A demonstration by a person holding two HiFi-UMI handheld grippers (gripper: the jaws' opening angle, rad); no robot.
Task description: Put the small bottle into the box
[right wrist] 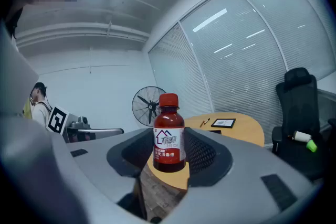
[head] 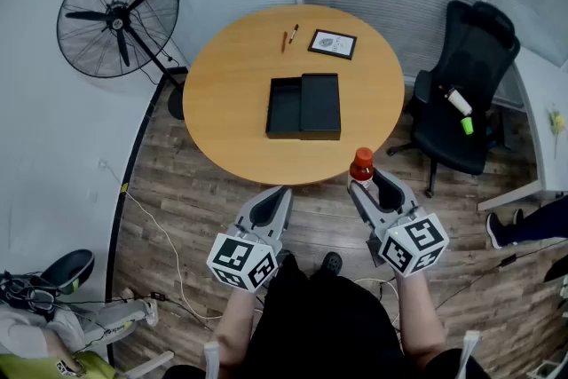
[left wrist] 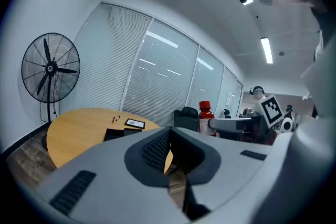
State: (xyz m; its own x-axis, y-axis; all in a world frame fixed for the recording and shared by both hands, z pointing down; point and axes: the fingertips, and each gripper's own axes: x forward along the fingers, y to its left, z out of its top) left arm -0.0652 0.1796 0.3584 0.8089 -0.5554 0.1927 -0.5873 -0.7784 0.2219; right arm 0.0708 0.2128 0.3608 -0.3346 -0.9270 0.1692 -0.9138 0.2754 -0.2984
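Round wooden table [head: 240, 102] in a glass-walled office, holding an open black box [head: 303, 106]. The right gripper [head: 366, 182] has its fingers [right wrist: 207, 152] spread wide, and the small red-capped bottle [right wrist: 168, 134] stands upright between their tips at the table's near edge. I cannot tell whether they press on it. The box lies well beyond the fingertips. The left gripper [head: 280, 193] has its fingertips [left wrist: 152, 149] together, holding nothing.

box [head: 303, 106] mid-table [head: 222, 93], bottle [head: 361, 164] at near edge, frame [head: 332, 43] behind box
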